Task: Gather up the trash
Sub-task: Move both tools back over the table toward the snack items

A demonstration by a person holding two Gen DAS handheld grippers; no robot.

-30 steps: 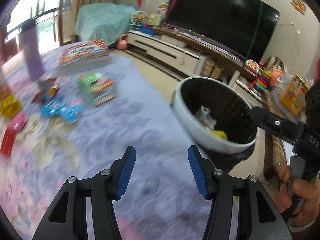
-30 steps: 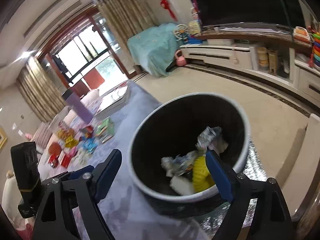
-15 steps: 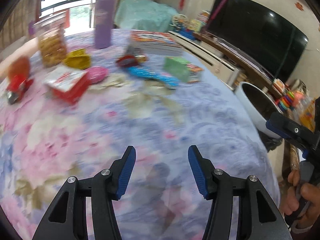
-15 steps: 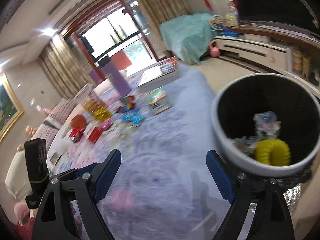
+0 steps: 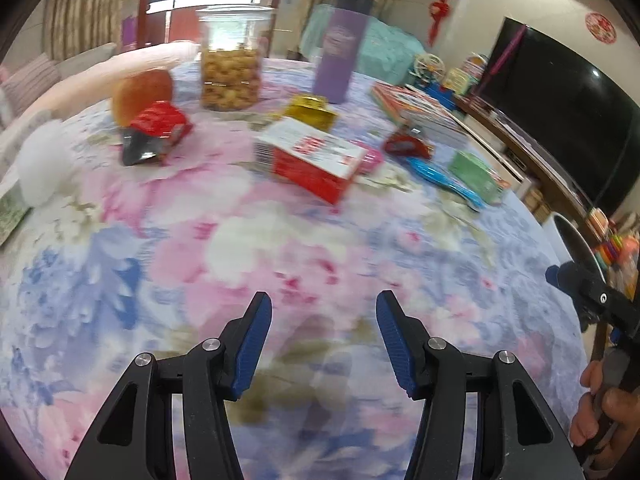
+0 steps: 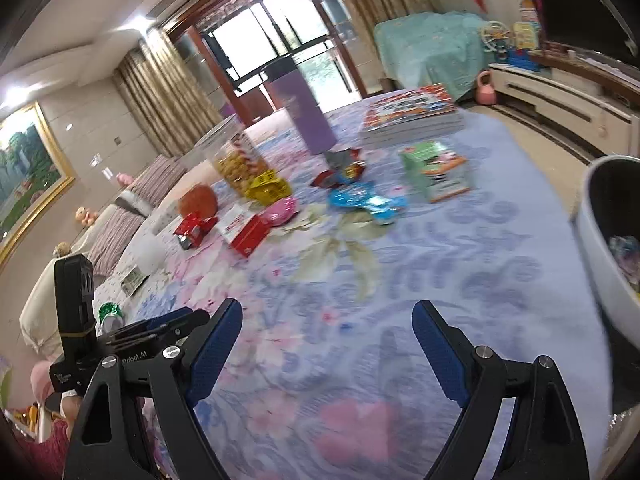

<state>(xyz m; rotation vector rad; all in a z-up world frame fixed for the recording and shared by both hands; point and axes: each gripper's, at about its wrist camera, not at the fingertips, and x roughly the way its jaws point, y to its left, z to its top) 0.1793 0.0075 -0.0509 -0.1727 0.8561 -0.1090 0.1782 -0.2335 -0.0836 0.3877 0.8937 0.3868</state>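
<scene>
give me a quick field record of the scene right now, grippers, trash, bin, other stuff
left gripper: open, empty, above the floral tablecloth
right gripper: open, empty
trash bin: white, black liner, at the table's right edge, wrappers inside
trash on table: blue wrapper, red wrapper
other items: red box, snack jar, purple tumbler, books

White lettering on the left gripper (image 6: 176, 318), seen from the right wrist view, reads roughly "Robot.AI"; print on the table's packages is too blurred to read.

Curtained glass doors (image 6: 280, 44), dark television (image 5: 560, 120)
</scene>
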